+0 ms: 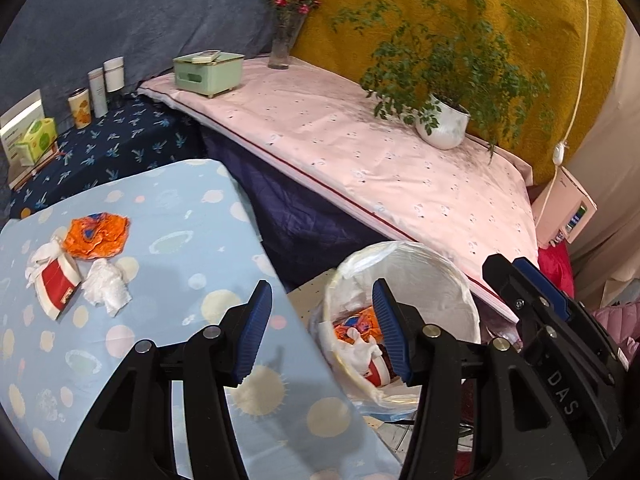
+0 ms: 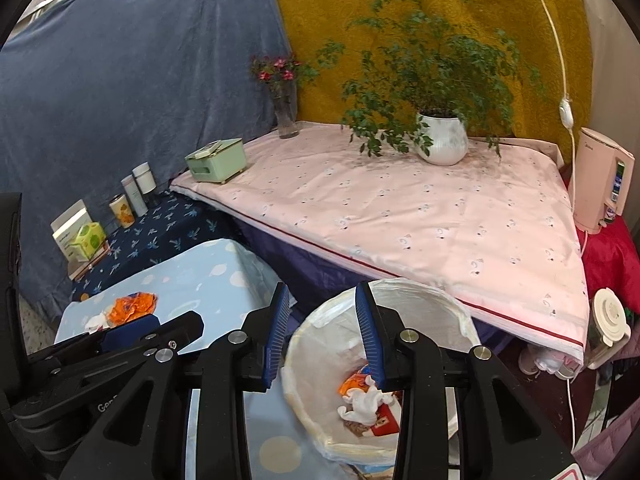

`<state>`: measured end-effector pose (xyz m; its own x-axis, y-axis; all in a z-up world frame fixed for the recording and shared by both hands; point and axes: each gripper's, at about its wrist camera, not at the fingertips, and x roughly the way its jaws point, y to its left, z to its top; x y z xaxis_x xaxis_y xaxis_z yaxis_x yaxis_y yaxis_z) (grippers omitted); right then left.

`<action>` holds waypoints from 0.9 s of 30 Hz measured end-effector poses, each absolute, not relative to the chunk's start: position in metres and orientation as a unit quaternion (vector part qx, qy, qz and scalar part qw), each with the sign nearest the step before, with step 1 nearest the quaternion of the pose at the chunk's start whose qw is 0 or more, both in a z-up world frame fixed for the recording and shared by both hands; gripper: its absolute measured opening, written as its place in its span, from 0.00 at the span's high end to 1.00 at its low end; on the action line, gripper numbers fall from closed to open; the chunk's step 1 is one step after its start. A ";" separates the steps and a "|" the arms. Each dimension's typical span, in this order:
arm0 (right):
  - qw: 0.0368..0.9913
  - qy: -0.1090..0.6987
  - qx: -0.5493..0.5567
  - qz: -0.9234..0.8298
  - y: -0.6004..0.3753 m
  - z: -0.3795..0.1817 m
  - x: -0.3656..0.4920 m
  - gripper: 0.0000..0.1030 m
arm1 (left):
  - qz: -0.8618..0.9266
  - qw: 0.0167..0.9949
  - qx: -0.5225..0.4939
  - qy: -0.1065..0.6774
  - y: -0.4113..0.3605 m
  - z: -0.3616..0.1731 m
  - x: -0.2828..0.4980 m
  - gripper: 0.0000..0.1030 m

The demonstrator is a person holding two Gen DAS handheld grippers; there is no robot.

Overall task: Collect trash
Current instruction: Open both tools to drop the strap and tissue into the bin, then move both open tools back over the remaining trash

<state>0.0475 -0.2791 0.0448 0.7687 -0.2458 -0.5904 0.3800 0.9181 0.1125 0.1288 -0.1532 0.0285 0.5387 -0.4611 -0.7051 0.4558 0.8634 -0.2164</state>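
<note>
Right, left wrist view: the left gripper hangs over the edge of the blue planet-print table, jaws spread wide, nothing between them.
Trash left on the table: a crumpled orange wrapper, a red-and-white paper cup lying on its side with a tissue touching it, and a white tissue wad just beside the cup.
Lined waste bin: down on the floor beside the table, already holding an orange wrapper, a white tissue and something red and white.
Right gripper seen from here: black frame only at the right edge, its pads cut off.
Right wrist view: the right gripper sits above the near rim of the waste bin, jaws parted and empty.
Bin contents: binned wrapper and tissue at the bottom, partly behind the right finger.
Table pile: only the orange wrapper shows well; the left gripper's frame hides the rest.
Progress, my read: roughly half done, one batch binned, three or four pieces to fetch.
Hard to tell: exact piece count in the bin.
</note>
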 end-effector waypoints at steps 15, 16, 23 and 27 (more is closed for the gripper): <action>0.937 0.326 0.082 -0.098 -0.197 0.030 0.089 0.67 | -0.184 0.891 -0.049 0.411 -0.047 0.013 0.159 0.52; 0.936 0.330 0.079 -0.093 -0.190 0.028 0.092 0.67 | -0.179 0.893 -0.051 0.411 -0.041 0.012 0.160 0.52; 0.933 0.351 0.055 -0.056 -0.140 0.013 0.115 0.59 | -0.125 0.897 -0.070 0.418 0.021 -0.004 0.177 0.52; 0.929 0.367 0.046 -0.037 -0.114 0.000 0.130 0.59 | -0.088 0.896 -0.078 0.428 0.058 -0.020 0.188 0.52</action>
<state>0.1298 -0.1137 -0.0005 0.7285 -0.0353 -0.6842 0.1026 0.9930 0.0580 0.1876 0.0582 -0.0204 0.6188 -0.2250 -0.7526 0.0922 0.9723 -0.2149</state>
